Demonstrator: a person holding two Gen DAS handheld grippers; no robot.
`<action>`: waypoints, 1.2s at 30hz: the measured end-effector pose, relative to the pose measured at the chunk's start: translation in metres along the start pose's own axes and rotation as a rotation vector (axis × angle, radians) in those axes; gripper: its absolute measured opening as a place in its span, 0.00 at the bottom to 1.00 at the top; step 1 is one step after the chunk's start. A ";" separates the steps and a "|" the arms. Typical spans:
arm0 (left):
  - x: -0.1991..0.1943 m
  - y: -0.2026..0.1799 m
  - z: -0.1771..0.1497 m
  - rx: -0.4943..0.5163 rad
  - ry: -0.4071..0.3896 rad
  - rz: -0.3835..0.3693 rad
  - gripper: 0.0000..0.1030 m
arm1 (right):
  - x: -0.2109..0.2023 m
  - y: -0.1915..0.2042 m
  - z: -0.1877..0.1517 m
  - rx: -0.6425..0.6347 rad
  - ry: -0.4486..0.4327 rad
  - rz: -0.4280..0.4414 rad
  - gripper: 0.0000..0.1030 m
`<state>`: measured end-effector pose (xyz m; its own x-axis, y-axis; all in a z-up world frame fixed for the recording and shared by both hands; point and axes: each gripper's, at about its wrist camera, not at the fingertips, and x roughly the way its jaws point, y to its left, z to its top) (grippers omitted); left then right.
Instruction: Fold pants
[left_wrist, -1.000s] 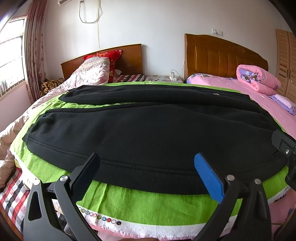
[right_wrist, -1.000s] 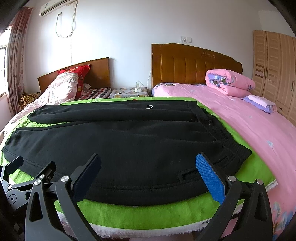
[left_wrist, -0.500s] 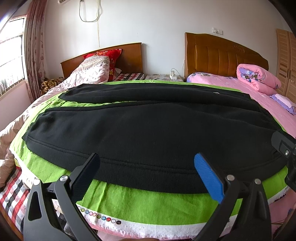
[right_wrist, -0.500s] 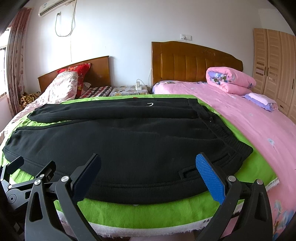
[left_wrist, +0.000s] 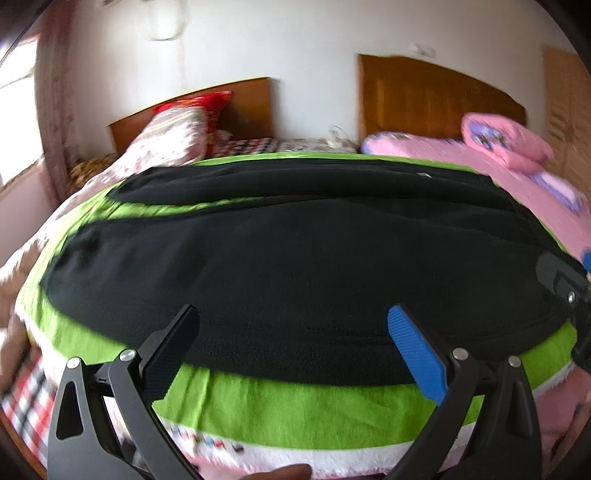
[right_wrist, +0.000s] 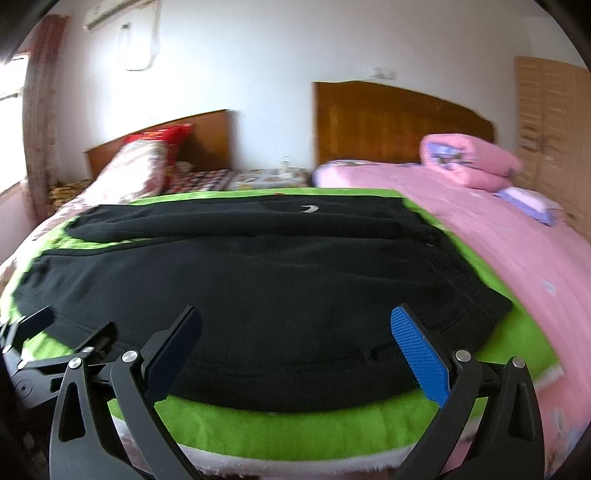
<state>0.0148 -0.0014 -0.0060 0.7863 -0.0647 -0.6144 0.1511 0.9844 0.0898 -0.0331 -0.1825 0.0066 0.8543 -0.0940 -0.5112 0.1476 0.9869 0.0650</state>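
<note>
Black pants (left_wrist: 295, 266) lie flat on a green blanket (left_wrist: 295, 406) spread over the bed, lengthwise along its near edge. The waistband end lies toward the right edge and the two legs run toward the left edge. The far leg carries a small white logo (right_wrist: 309, 209). The left gripper (left_wrist: 291, 343) hovers at the near edge of the bed over the hem side of the pants, its fingers (left_wrist: 415, 354) spread wide and holding nothing. The right gripper (right_wrist: 295, 343) hovers at the same edge nearer the waistband (right_wrist: 469, 280), fingers (right_wrist: 419, 356) likewise wide apart and empty. A pink bed sheet (right_wrist: 517, 258) lies beside the blanket on the right. Both views are blurred.
</note>
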 end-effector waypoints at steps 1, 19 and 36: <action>0.001 0.001 0.011 0.033 0.006 -0.029 0.99 | 0.006 -0.005 0.008 -0.008 0.016 0.087 0.96; 0.183 0.023 0.244 -0.078 0.308 -0.818 0.99 | 0.323 -0.103 0.225 -0.356 0.413 0.341 0.96; 0.386 0.044 0.269 -0.487 0.768 -0.603 0.95 | 0.396 -0.130 0.195 -0.469 0.536 0.584 0.10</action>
<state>0.4858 -0.0266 -0.0285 0.0531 -0.6053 -0.7942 -0.0006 0.7953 -0.6062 0.3833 -0.3732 -0.0367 0.3664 0.3937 -0.8430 -0.5521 0.8213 0.1436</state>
